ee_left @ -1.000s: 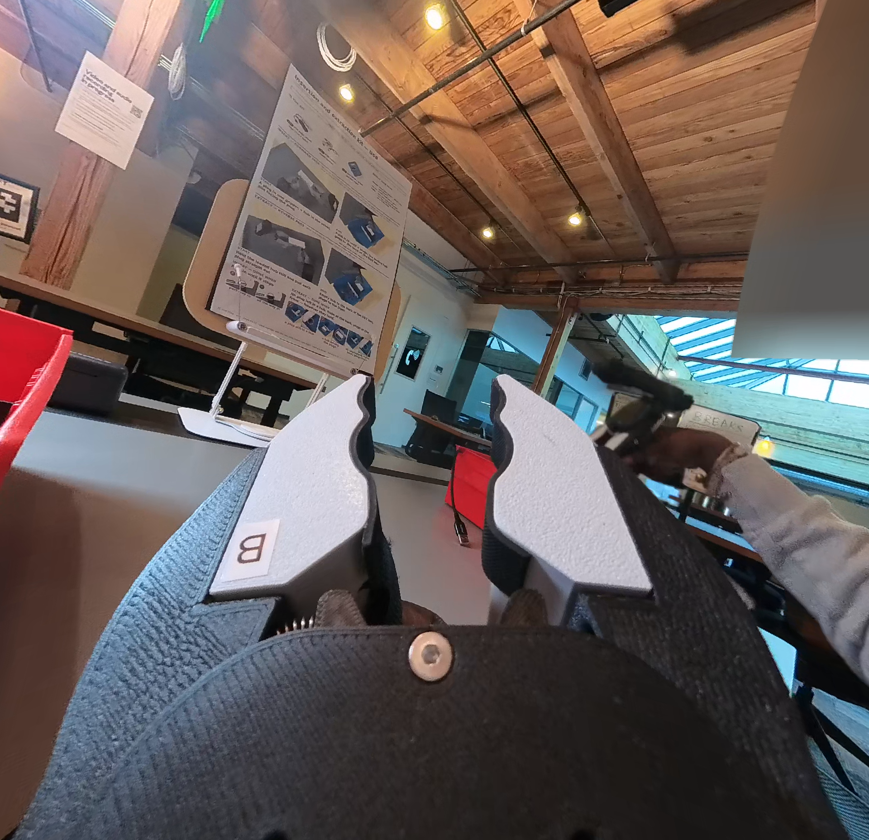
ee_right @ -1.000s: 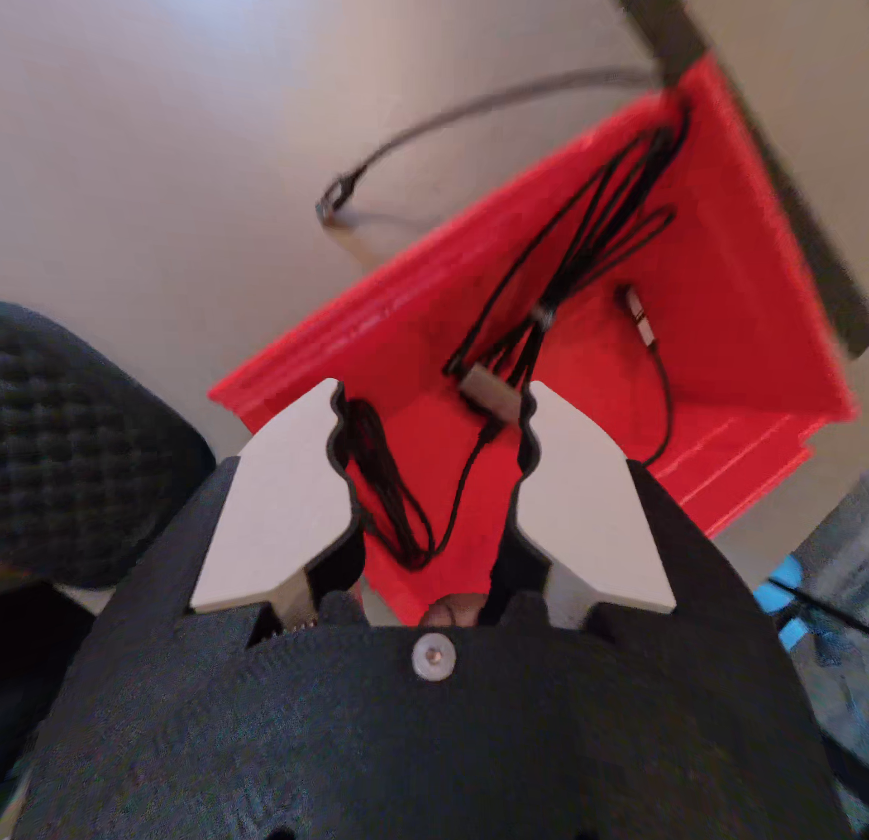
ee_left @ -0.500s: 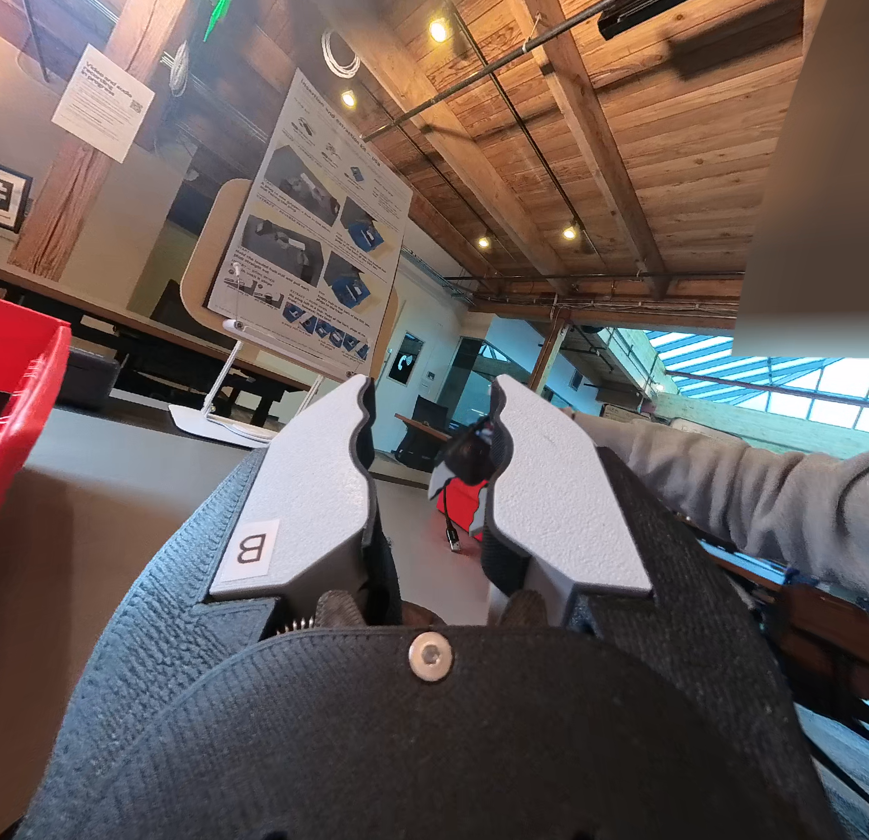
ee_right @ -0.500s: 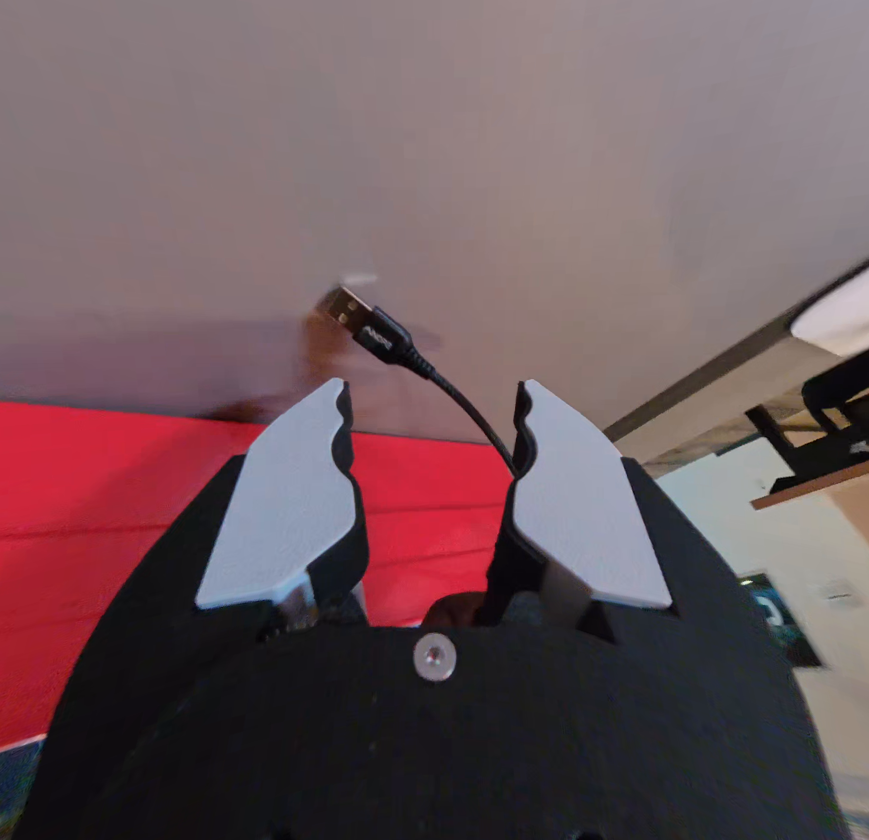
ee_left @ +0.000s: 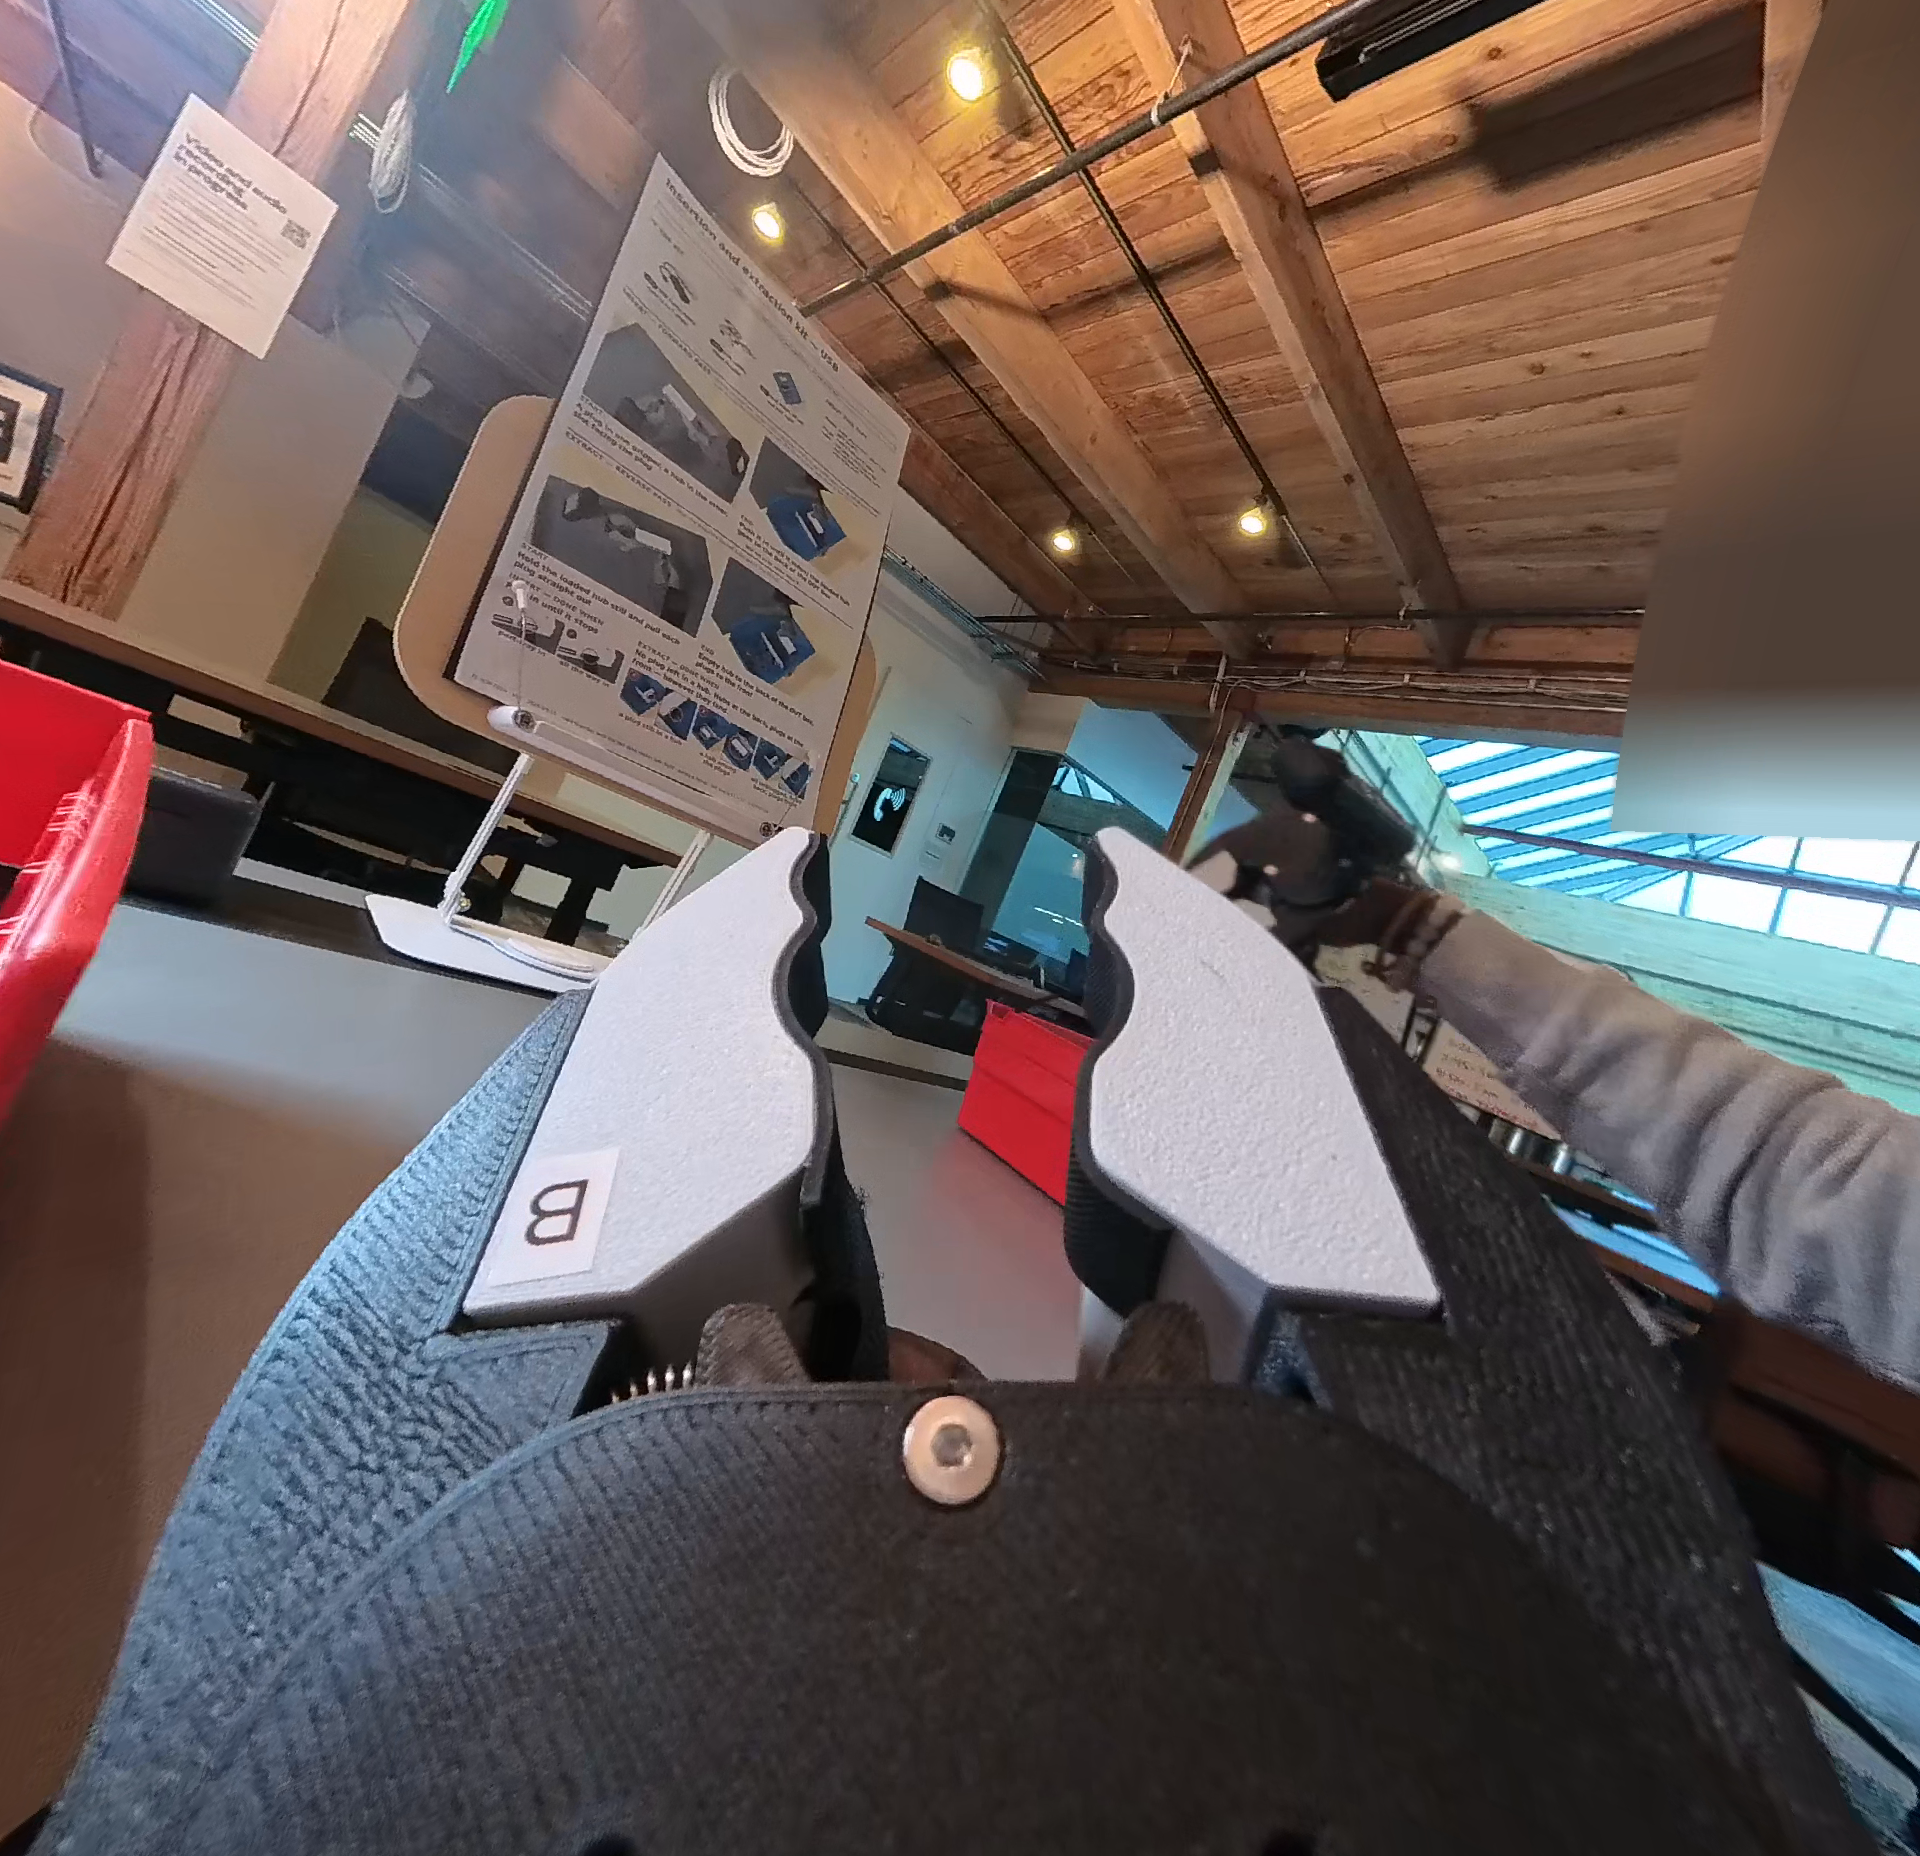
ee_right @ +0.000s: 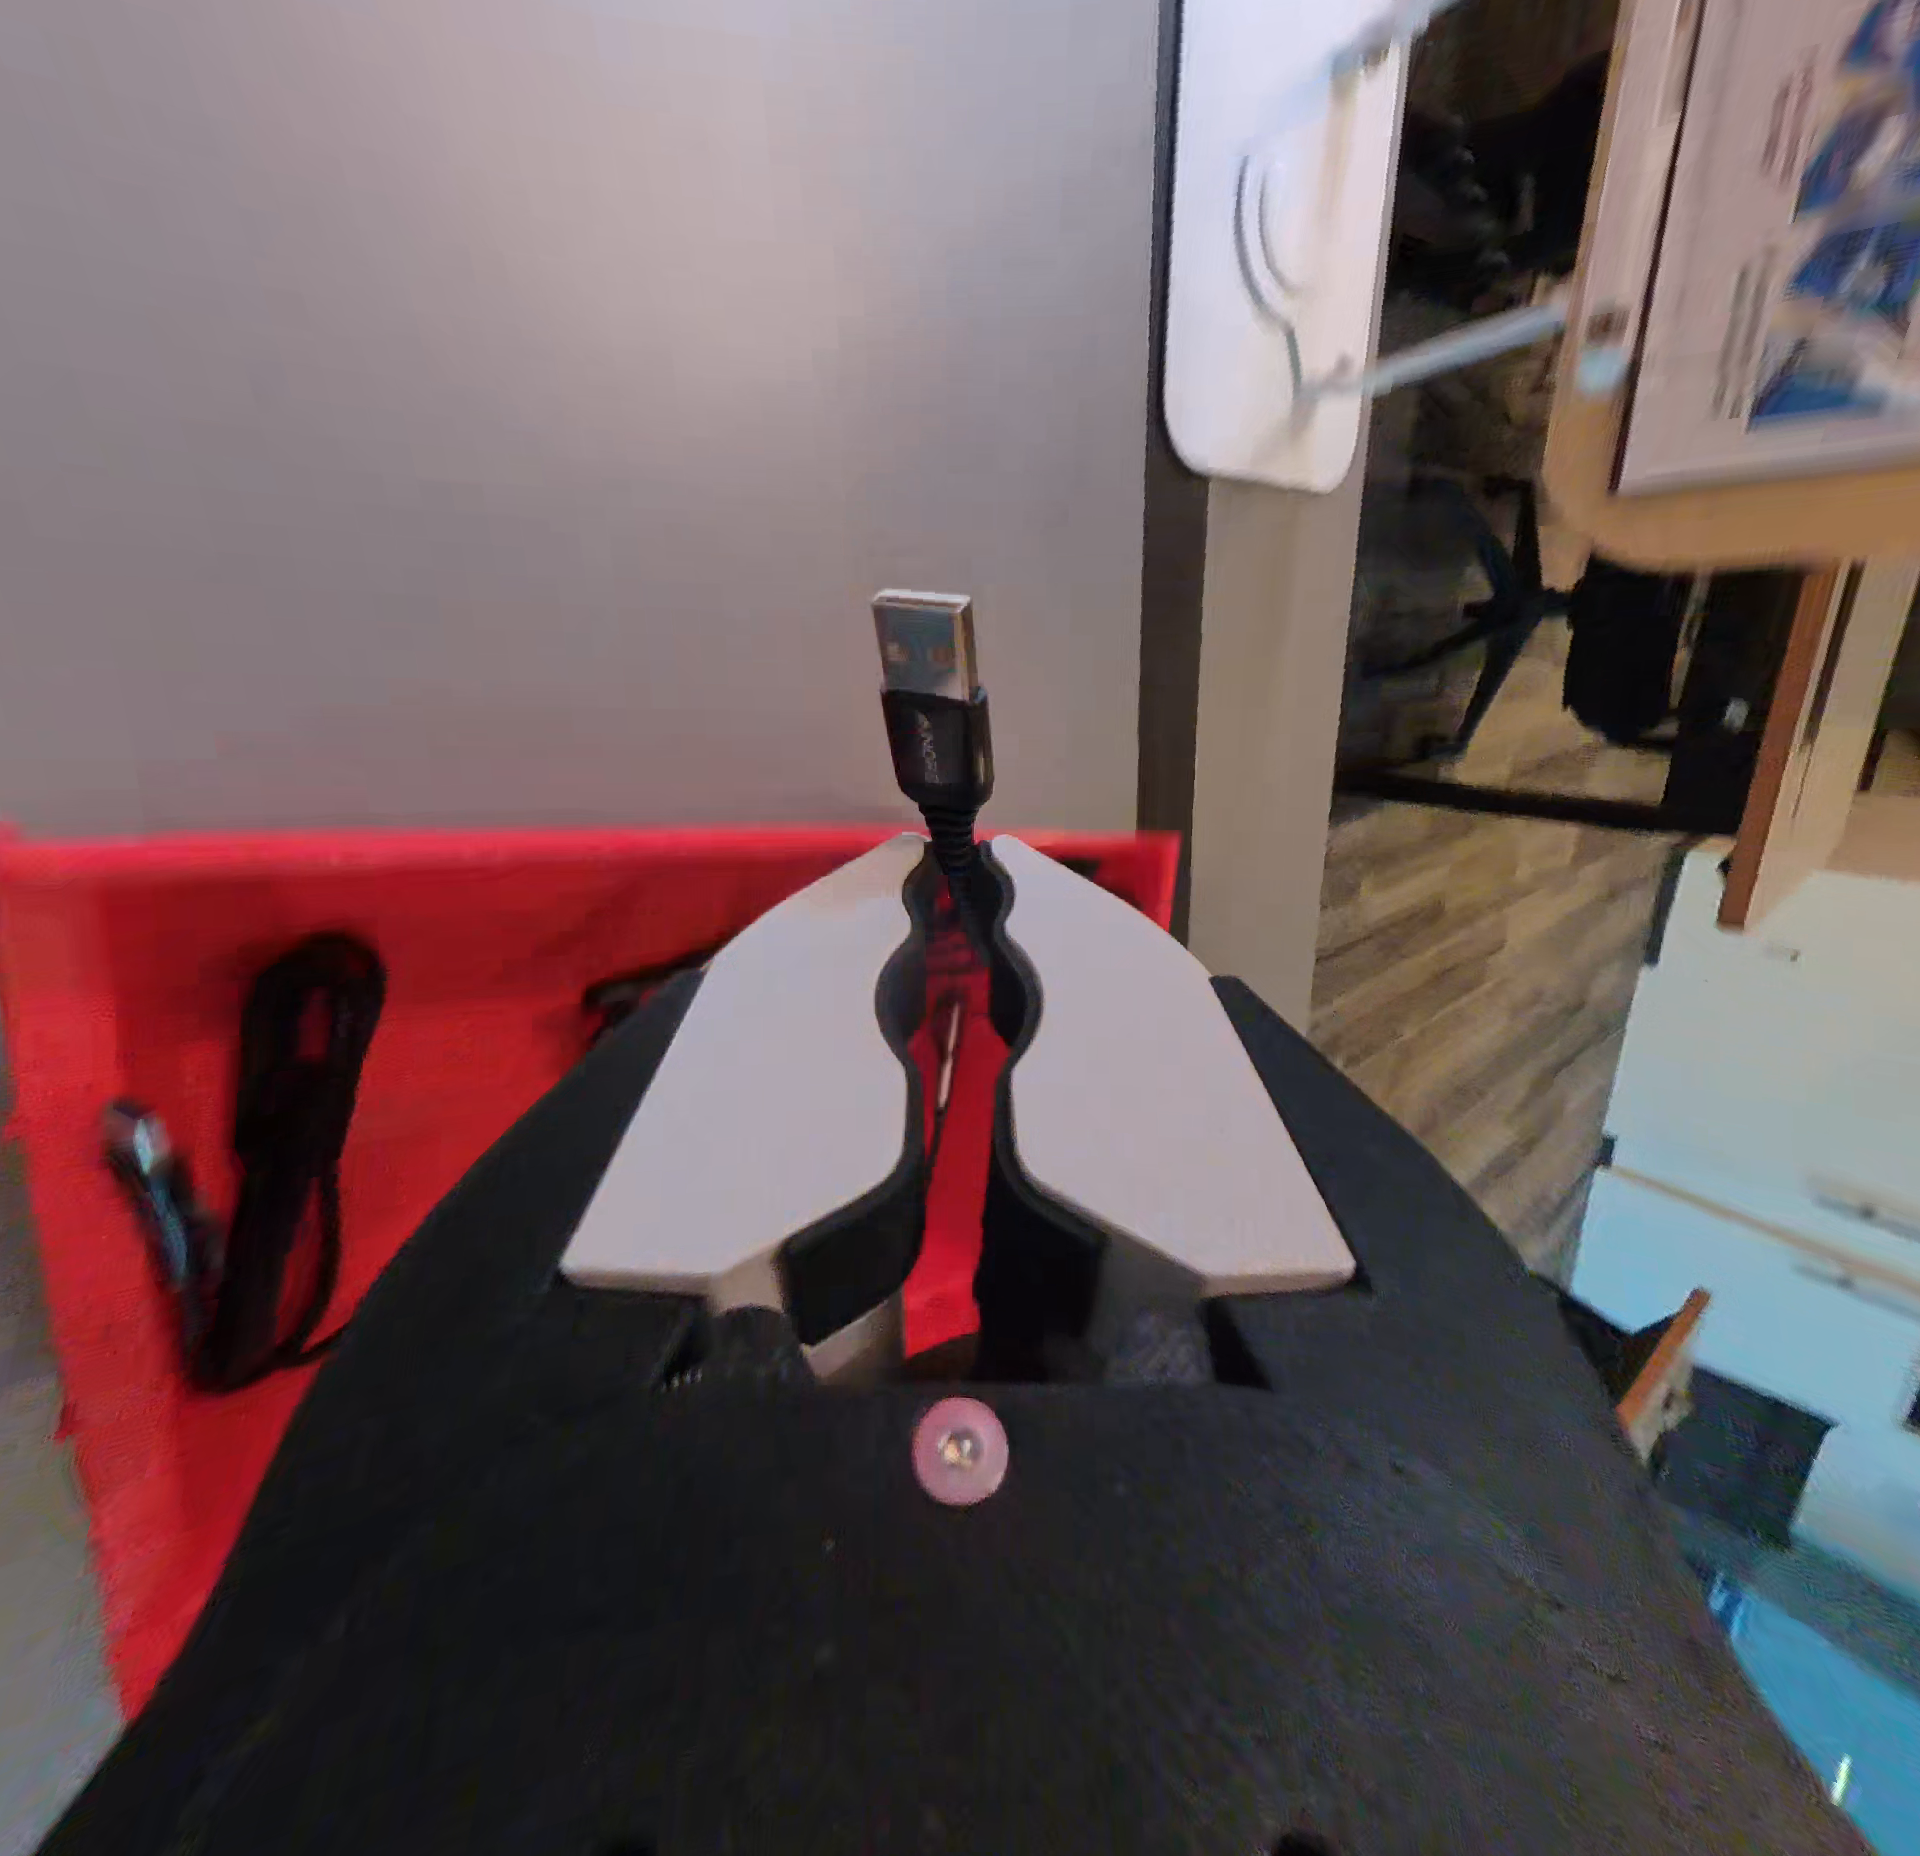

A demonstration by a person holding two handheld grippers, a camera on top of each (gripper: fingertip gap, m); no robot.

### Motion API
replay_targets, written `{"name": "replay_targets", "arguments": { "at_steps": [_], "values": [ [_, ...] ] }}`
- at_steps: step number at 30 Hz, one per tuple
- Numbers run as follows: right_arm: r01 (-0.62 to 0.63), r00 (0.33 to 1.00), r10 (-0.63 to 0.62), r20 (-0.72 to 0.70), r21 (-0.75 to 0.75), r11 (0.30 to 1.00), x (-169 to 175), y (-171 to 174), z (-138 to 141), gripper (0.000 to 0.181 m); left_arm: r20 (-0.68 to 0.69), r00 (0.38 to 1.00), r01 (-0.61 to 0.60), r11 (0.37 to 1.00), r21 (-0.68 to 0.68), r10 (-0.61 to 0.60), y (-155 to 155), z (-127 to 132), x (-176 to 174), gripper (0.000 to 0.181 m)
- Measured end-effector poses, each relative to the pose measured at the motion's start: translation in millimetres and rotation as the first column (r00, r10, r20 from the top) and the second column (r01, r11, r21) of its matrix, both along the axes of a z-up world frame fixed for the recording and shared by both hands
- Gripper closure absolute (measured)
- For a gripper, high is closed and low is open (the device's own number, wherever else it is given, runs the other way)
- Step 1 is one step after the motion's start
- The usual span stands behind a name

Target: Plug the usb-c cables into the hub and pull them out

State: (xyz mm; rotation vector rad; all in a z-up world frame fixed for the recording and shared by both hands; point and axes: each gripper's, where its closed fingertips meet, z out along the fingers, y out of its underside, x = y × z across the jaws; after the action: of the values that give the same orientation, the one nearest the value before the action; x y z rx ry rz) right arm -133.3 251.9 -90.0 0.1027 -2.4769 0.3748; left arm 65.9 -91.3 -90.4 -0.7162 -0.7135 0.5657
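My right gripper [ee_right: 956,842] is shut on a black braided cable [ee_right: 954,850] just below its plug [ee_right: 930,679], which sticks up past the fingertips with its silver metal end on top. It is held above a red bin [ee_right: 520,913] that holds more black cables [ee_right: 291,1131]. My left gripper [ee_left: 948,861] is open and empty, resting low over the grey table [ee_left: 260,1027] and tilted upward. The right gripper [ee_left: 1340,819] also shows in the left wrist view, raised in a person's hand. The hub is not in view.
A red bin [ee_left: 1023,1089] stands ahead of the left gripper, and another red bin [ee_left: 62,871] at the far left. A printed instruction sheet on a white stand [ee_left: 675,518] stands at the table's far edge; its white base [ee_right: 1273,206] shows in the right wrist view. The grippers' ends are close to 40 cm from one another.
My right gripper has closed on the cable near its plug and lifted it up from the bin. The right hand rose and moved right in the left wrist view. My left gripper stayed still.
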Motion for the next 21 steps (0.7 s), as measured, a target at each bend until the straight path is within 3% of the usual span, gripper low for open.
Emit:
{"name": "replay_targets", "arguments": {
  "at_steps": [2,6,11,13,16,21],
  "values": [
    [0.050,0.998,-0.050,0.031,0.008,0.999,14.1,35.6,-12.5,0.174,-0.003,1.000,-0.003,1.000,-0.011,0.003,1.3,-0.1,0.3,0.135],
    [0.093,0.990,-0.103,0.100,0.103,0.990,49.0,77.6,-69.1,0.170,0.000,1.000,-0.006,1.000,-0.029,0.006,3.6,-0.7,-0.2,0.135],
    [0.067,0.997,-0.080,0.013,0.422,0.904,63.3,120.4,-132.3,0.168,0.000,1.000,-0.013,0.998,-0.057,0.013,6.8,-1.4,-0.1,0.135],
    [0.114,0.993,-0.108,-0.036,0.426,0.898,60.8,126.1,-132.6,0.148,0.001,1.000,-0.014,0.998,-0.061,0.014,7.3,-1.6,-0.4,0.135],
    [0.311,0.941,-0.333,0.063,0.236,0.921,68.0,121.9,-117.2,0.103,0.006,1.000,-0.012,0.998,-0.055,0.012,6.5,-2.1,-1.3,0.135],
    [0.426,0.903,-0.430,-0.011,-0.114,0.897,75.0,114.4,-54.5,0.095,0.007,1.000,-0.009,0.999,-0.044,0.009,5.1,-2.1,-1.6,0.135]
  ]
}}
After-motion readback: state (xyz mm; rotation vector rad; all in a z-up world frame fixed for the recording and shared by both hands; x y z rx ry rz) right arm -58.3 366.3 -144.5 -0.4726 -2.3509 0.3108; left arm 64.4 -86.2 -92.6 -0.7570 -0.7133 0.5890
